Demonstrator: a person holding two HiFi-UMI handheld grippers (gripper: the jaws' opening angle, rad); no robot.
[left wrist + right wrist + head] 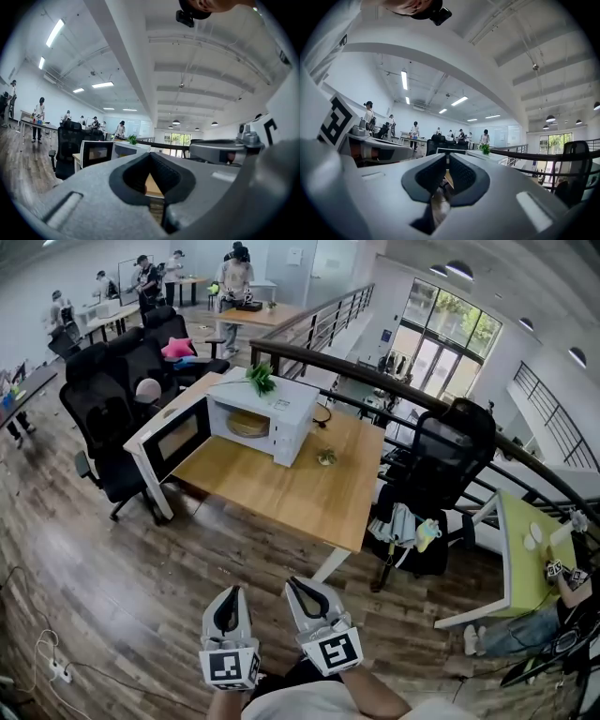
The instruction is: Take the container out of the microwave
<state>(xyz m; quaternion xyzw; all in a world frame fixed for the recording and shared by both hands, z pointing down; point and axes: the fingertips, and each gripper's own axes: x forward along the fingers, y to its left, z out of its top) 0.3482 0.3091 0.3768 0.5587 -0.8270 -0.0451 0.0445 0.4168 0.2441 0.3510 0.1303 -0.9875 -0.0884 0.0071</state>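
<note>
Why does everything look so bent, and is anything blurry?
Head view: the wide lens bends the railing and floor, though the microwave is sharp. Left gripper view: the ceiling beam bows, corners go black. Right gripper view: same bowing; strip lights glare slightly.

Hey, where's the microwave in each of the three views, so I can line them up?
Head view: the microwave sits upper centre, on the table.
Left gripper view: the microwave is small, left of centre, a little below mid-height.
Right gripper view: the microwave is small, just right of centre, a little below mid-height.
Shared landmark: the plant on top of it.
</note>
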